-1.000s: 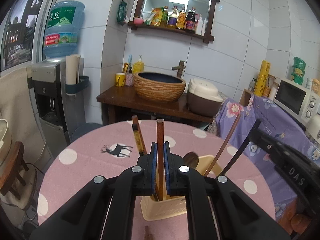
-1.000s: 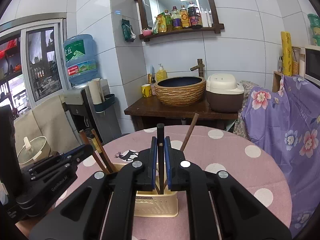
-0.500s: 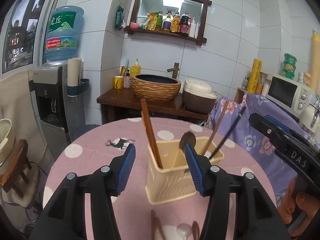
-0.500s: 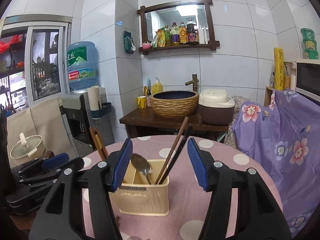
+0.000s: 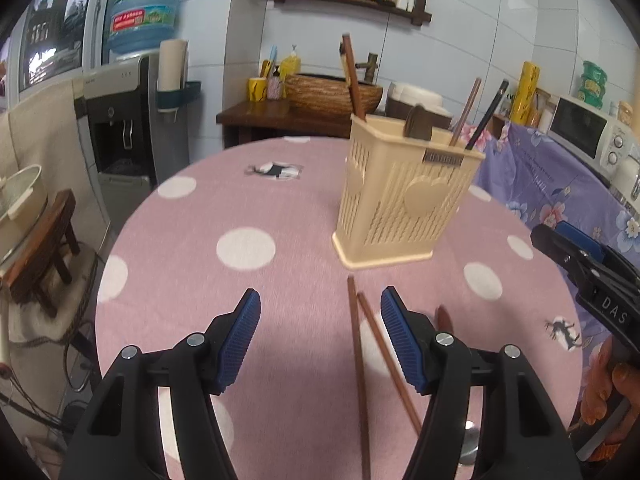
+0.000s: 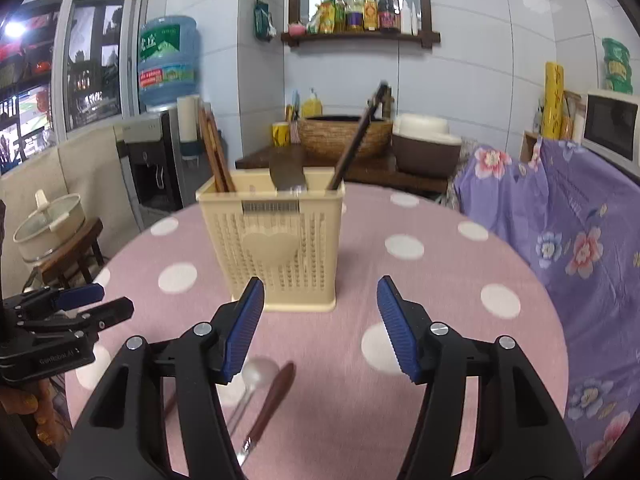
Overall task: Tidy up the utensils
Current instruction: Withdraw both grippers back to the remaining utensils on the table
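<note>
A cream utensil holder [image 5: 404,196] [image 6: 276,240] stands on the pink dotted round table [image 5: 240,280] and holds chopsticks [image 5: 352,80], a dark spoon [image 5: 418,126] and two slanted sticks [image 5: 476,112]. My left gripper [image 5: 320,340] is open and empty above the table, with two brown chopsticks [image 5: 360,360] lying just right of its middle. My right gripper [image 6: 320,328] is open and empty in front of the holder. A clear spoon [image 6: 256,376] and a brown-handled utensil [image 6: 272,400] lie below it.
A purple flowered cloth [image 6: 580,240] covers furniture to the right. A wooden counter with a woven basin [image 6: 344,136] and a rice cooker [image 6: 424,140] stands behind the table. A water dispenser [image 5: 132,92] and a stool with a pot [image 6: 52,228] stand to the left.
Both grippers opened and let go of a utensil into the holder, then drew back and tilted down toward the table. The loose utensils on the table have come into view.
</note>
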